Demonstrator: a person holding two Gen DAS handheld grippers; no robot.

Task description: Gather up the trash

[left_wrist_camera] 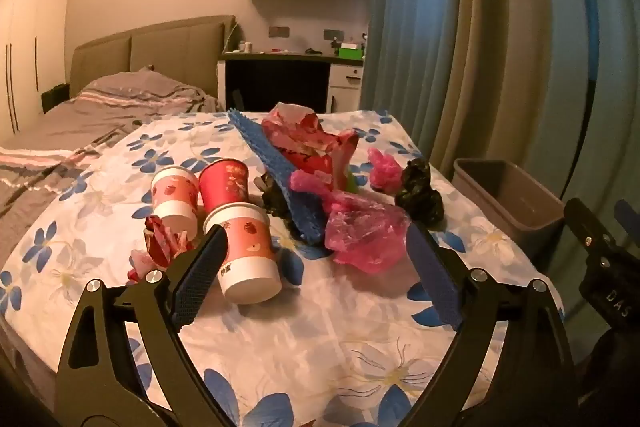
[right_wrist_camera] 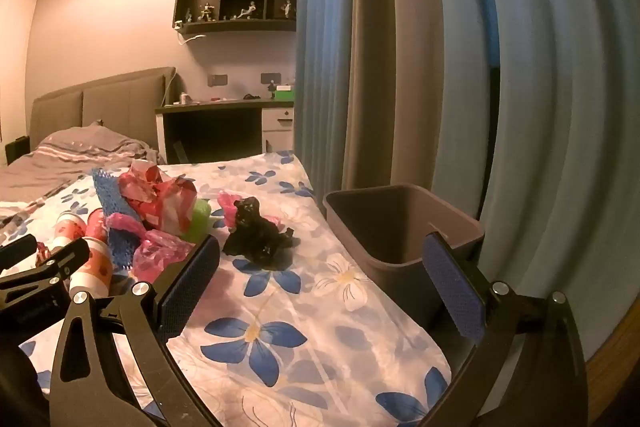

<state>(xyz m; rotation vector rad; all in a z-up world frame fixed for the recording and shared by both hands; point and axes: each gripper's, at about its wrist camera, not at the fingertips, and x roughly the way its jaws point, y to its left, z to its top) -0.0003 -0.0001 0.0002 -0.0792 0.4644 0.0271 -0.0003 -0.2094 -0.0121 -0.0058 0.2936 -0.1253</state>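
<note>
The left gripper (left_wrist_camera: 316, 251) hangs with its two blue-padded fingers spread wide and nothing between them, low over a table under a floral cloth (left_wrist_camera: 320, 339). The right gripper (right_wrist_camera: 320, 267) is likewise spread and empty, its right finger in front of the grey bin (right_wrist_camera: 404, 227) that stands just off the table's right edge.

Just beyond the left gripper's left finger stands an upside-down paper cup (left_wrist_camera: 248, 255), white with a pink band; it is stiff enough to pinch across the wall but would likely crush under a hard squeeze (a light close across the middle looks safest). Two more cups (left_wrist_camera: 200, 193) stand behind it. Between the fingers lies a crumpled pink plastic bag (left_wrist_camera: 364, 235), thin and glossy; I judge it nearly weightless, soft and slippery, best taken by a bunched fold rather than a flat face. A wadded black bag (right_wrist_camera: 260, 235) sits nearest the bin, lumpy and compressible, easy to grab anywhere. Farther back, a red and white crinkled wrapper (left_wrist_camera: 312, 143) leans on a strip of blue netted mesh (left_wrist_camera: 272, 167), flexible and rough. A small red foil scrap (left_wrist_camera: 164, 243) lies by the cups.

The bin looks empty, so collecting seems at its start.
</note>
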